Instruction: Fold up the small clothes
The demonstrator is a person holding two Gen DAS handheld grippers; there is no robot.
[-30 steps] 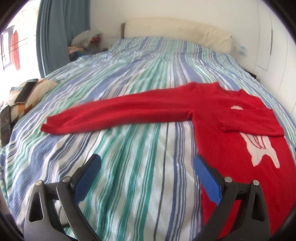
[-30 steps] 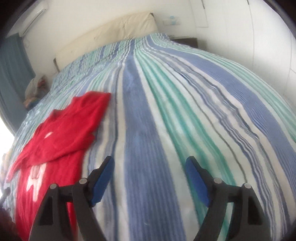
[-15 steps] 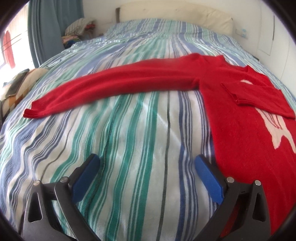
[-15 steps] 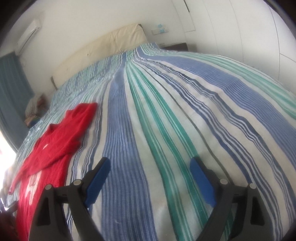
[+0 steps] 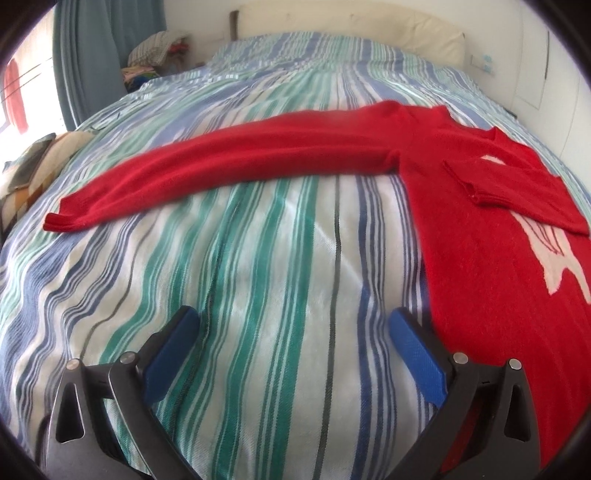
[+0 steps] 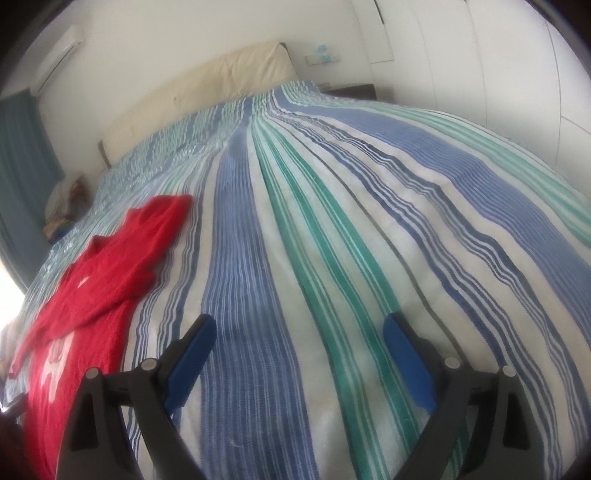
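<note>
From the left wrist view we're looking at a red sweater [image 5: 480, 229] lying flat on the bed [image 5: 258, 266], off to the right and ahead of us. One long sleeve [image 5: 229, 166] stretches straight out to the left across the covers, its cuff resting well to the left. The other sleeve [image 5: 517, 192] is already folded across the chest, partly covering a white motif [image 5: 554, 258] on the front. Our left gripper [image 5: 291, 328] hangs low over the bedspread with its blue-padded jaws spread wide, pinching nothing; the right pad sits just beside the sweater's lower edge. The bedspread runs in blue, green and white stripes. Beyond it we see a cream headboard [image 5: 351, 26], a blue curtain [image 5: 96, 48] at the left, and a heap of clothes [image 5: 155, 55] in the corner next to it.

Over to the right wrist view: the same sweater [image 6: 92, 288] shows at the far left, well apart from our right gripper [image 6: 295, 332]. Its jaws are spread wide too, empty, hovering over bare striped cover [image 6: 332, 240]. The headboard [image 6: 207, 85] stands at the back, white wardrobe doors [image 6: 480, 55] fill the right wall, and an air conditioner [image 6: 59, 51] sits high at the upper left.
</note>
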